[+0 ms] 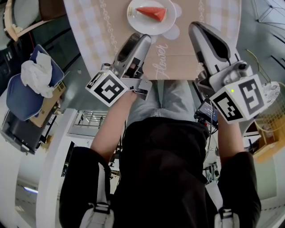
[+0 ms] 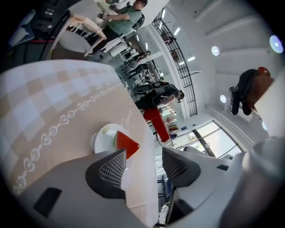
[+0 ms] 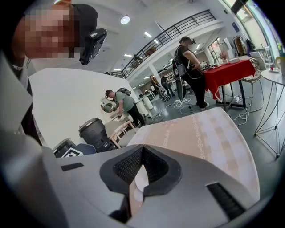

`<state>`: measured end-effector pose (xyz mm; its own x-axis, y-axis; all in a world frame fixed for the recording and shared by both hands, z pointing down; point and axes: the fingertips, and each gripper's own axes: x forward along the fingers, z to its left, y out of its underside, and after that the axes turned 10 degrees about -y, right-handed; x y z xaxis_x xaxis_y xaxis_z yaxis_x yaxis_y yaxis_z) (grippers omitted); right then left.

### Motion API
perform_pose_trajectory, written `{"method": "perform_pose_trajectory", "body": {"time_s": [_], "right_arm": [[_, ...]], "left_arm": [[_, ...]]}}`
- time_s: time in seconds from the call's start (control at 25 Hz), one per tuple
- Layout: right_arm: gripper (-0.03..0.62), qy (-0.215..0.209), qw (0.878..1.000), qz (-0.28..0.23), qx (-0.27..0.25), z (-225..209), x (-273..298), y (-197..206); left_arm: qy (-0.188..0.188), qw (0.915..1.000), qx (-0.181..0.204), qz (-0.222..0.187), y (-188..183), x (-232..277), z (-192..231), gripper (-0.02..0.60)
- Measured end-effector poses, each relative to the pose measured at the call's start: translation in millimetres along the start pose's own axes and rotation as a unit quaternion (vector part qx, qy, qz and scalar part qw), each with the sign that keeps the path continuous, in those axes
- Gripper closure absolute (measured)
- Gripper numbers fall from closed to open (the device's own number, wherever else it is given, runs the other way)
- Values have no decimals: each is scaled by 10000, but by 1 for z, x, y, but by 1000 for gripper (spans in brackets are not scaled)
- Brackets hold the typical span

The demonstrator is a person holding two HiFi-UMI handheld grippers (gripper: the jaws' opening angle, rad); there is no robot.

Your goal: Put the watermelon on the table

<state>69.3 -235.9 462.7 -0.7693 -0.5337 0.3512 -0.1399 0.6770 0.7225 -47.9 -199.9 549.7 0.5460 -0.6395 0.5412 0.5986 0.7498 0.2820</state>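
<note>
I'm seeing the watermelon lying on a plate on the table; left claw spread, right claw pressed together, empty.

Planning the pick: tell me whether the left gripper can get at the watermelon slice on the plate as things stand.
Probably yes. The left gripper has its fingers apart and empty. The watermelon slice lies uncovered on the plate just beyond them, and nothing stands between.

Watermelon and plate partly behind left fingers.
</note>
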Motion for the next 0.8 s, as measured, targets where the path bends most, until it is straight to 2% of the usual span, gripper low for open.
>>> {"method": "perform_pose_trajectory", "body": {"time_s": [0.16, 0.24, 0.28, 0.36, 0.44, 0.52, 0.64, 0.8], "right_arm": [[579, 26, 9999, -118, -86, 15, -6, -9], [580, 40, 9998, -149, -146, 23, -8, -14], [580, 51, 9997, -168, -177, 28, -10, -17], [580, 84, 9994, -229, -233, 37, -14, -24], [580, 130, 9989, -335, -311, 45, -17, -33], [580, 187, 9980, -446, -394, 51, -21, -43], [580, 234, 9976, -460, -458, 68, -28, -49], [580, 254, 9962, -532, -644, 91, -31, -61]], "left_arm": [[98, 9959, 812, -382, -26, -17, -31, 407], [-3, 9916, 1137, -613, -40, -28, -41, 541], [-14, 9894, 1259, -720, -46, -34, -47, 568], [23, 9849, 1496, -866, -56, -44, -59, 569], [-79, 9765, 1942, -932, -64, -51, -68, 571], [-373, 9579, 2671, -987, -73, -57, -77, 571], [-842, 9175, 3726, -1110, -82, -75, -91, 571], [-1016, 8796, 4435, -1387, -98, -97, -110, 571]]}}
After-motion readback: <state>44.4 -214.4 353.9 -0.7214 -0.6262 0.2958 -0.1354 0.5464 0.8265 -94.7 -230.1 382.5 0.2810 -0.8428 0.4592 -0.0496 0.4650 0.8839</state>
